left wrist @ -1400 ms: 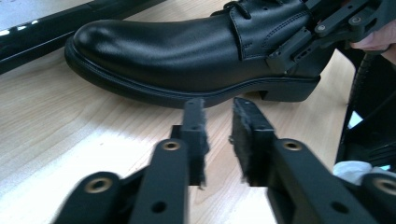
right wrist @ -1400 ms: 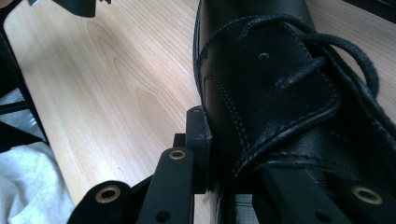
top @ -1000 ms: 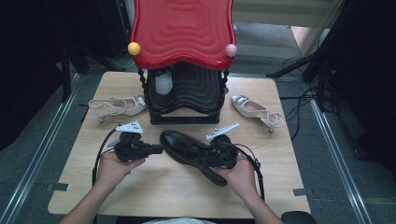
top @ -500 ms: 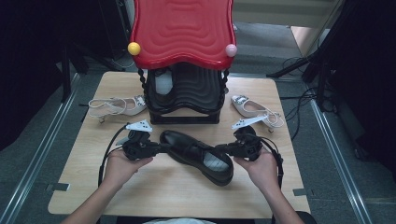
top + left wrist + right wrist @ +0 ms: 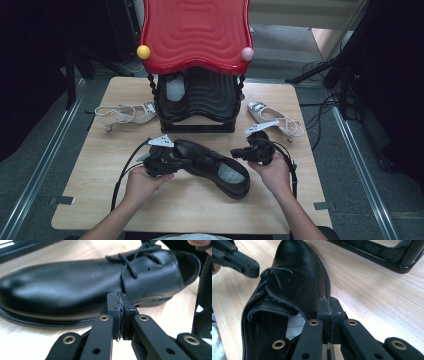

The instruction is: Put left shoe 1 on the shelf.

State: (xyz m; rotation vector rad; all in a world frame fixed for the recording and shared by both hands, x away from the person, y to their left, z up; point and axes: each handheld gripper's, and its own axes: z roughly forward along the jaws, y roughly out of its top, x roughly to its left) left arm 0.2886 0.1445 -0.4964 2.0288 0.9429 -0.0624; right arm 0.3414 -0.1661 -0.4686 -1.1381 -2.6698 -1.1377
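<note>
Black lace-up shoe [image 5: 212,166] lies diagonally in lower centre of the high view on the wooden surface [image 5: 200,210], toe toward upper left, heel toward lower right, just below the black rack [image 5: 197,107] w/ red top. Left gripper [image 5: 172,162] sits at the toe end, fingers closed on nothing, tips right by the shoe's side. Right gripper [image 5: 235,152] has pulled off the shoe vs. 1 s ago, now right of it near the collar, fingers shut together, empty. Shoe pos. roughly unchanged since then. Pale heeled shoes [image 5: 125,114] flank the rack.
</note>
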